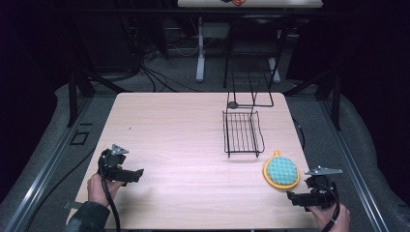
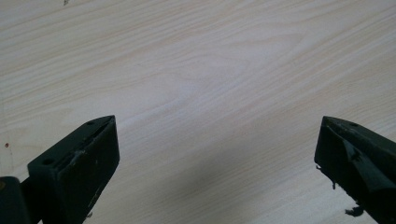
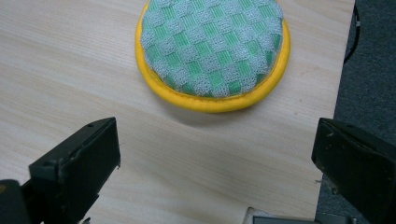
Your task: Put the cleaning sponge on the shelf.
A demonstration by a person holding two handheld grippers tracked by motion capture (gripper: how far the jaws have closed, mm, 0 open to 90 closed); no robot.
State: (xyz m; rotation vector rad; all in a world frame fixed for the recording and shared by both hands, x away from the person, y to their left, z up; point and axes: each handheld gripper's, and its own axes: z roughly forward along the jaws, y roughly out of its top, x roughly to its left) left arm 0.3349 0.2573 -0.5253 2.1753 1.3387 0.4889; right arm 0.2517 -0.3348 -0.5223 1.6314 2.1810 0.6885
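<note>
Wood table (image 1: 183,125), dark room: pad (image 1: 281,172) lay near right edge, just ahead of right gripper (image 1: 293,198).
Both grippers released, empty; left gripper (image 1: 137,175) well apart. Risk: low approach could push pad toward rack (image 1: 241,133) rather than pinch it.

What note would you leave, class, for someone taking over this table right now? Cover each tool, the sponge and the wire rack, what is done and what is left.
Left tool: open, holding nothing, over bare table at the near left.
Right tool: open, holding nothing, at the near right corner, pointed at the sponge and not touching it.
Sponge: round, yellow rim, green checked top, flat on the table just in front of the right tool.
Wire rack: beyond the sponge, towards the far side, with nothing in it.
Done: nothing gripped or moved, as far as the table shows.
Left: probably close the right tool on the sponge; the rack looks the likely place for it.
</note>
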